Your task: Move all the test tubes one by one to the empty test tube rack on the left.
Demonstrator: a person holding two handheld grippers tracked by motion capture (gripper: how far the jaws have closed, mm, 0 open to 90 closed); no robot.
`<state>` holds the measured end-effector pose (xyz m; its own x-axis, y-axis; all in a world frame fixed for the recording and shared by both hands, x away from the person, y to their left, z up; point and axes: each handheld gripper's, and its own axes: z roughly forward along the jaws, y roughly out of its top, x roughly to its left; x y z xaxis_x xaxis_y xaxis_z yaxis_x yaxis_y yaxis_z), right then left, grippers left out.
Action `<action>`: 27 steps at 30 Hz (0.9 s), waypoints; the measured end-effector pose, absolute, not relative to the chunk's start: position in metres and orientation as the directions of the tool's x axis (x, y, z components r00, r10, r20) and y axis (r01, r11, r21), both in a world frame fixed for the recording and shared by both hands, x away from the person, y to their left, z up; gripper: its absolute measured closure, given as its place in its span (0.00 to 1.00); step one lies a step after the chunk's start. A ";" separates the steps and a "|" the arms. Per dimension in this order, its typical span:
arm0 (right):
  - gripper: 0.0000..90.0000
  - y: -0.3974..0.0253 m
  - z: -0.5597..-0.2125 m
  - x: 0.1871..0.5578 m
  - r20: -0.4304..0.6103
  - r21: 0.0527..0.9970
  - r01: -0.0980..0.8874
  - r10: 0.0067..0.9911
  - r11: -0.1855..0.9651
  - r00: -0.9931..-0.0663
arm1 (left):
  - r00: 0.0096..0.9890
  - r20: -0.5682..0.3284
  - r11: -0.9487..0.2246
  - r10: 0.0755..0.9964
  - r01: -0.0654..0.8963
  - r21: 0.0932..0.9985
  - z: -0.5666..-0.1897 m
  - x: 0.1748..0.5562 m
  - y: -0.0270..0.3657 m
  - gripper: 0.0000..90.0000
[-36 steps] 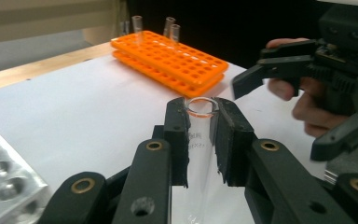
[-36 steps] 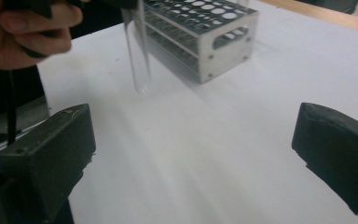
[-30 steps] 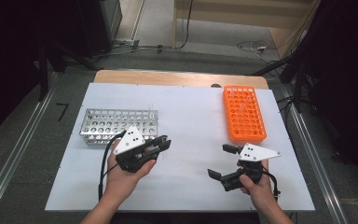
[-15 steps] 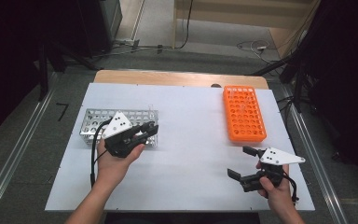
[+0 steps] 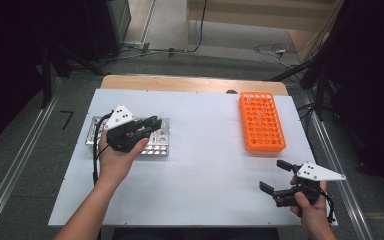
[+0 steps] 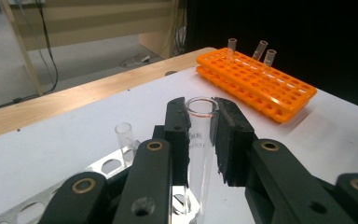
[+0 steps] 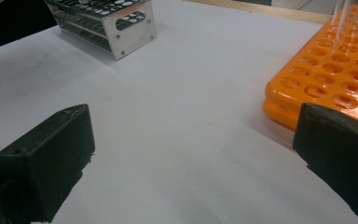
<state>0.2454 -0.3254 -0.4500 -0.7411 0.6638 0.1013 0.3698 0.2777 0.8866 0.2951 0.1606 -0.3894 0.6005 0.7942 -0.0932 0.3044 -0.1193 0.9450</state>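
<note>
My left gripper (image 5: 152, 125) hangs over the right end of the metal tube rack (image 5: 157, 150) and is shut on a clear test tube (image 6: 200, 140), held upright with its rim level with the jaw tips. The tube's lower end is down at the rack's top plate (image 6: 107, 165). One more clear tube (image 6: 123, 135) stands in that rack. My right gripper (image 5: 274, 175) is open and holds nothing, low over the table's front right. An orange tube rack (image 5: 261, 122) lies at the back right, with three tubes (image 6: 260, 49) at its far end.
The white table top (image 5: 205, 170) spans the middle between both racks. In the right gripper view the orange rack (image 7: 335, 70) is close on the right and the metal rack (image 7: 121, 28) far on the left. A wooden strip (image 5: 180, 84) runs along the table's back edge.
My left gripper has carried the tube left and back, from the table's middle to over the metal rack. My right gripper has drawn away to the right, toward the front edge.
</note>
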 end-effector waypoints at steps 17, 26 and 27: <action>0.00 -0.333 -0.451 0.248 0.105 0.891 0.374 0.684 0.258 -0.722 | 0.536 -0.086 -0.098 0.840 0.306 0.947 -0.387 0.333 0.170 0.84; 0.00 -0.334 -0.451 0.248 0.108 0.890 0.378 0.688 0.255 -0.717 | 0.492 -0.081 -0.079 0.867 0.297 0.952 -0.393 0.354 0.169 0.84; 0.00 -0.335 -0.451 0.248 0.108 0.890 0.378 0.688 0.254 -0.717 | 0.486 -0.081 -0.078 0.870 0.298 0.951 -0.395 0.356 0.168 0.84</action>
